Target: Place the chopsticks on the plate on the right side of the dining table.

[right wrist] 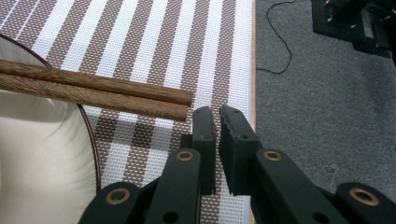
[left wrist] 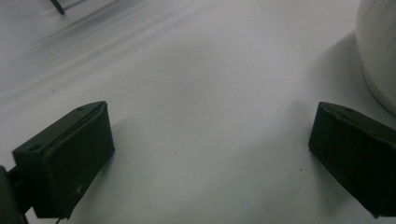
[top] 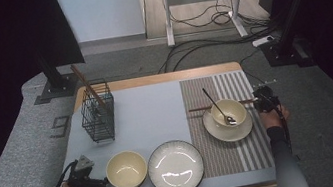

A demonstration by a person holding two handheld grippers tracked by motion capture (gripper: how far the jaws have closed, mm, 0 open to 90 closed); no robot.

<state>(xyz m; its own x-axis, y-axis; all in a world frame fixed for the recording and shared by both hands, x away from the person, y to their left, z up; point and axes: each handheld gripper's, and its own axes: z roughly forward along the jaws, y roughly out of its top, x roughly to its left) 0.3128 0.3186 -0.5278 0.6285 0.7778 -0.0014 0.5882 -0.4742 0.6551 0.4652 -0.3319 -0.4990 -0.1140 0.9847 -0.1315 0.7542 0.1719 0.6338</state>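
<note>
right gripper at the chopstick ends

high view: the chopsticks (top: 197, 109) lay across the bowl (top: 228, 112) on its saucer (top: 229, 134), centre right, the right gripper (top: 260, 100) just beside their tips.

left gripper view: jaws spread over bare mat, a cream bowl (left wrist: 380, 51) at upper right.

right gripper view: jaws nearly pressed together, empty. the sticks looked light, stiff and smooth; their free ends seemed the best hold, though the rim crowded the approach.

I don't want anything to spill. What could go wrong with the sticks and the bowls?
The right claw is nearly shut beside the chopsticks resting across the small bowl; a nudge might roll them off or jolt the spoon inside. The open left claw sits close to the cream bowl and could bump it toward the plate.
</note>
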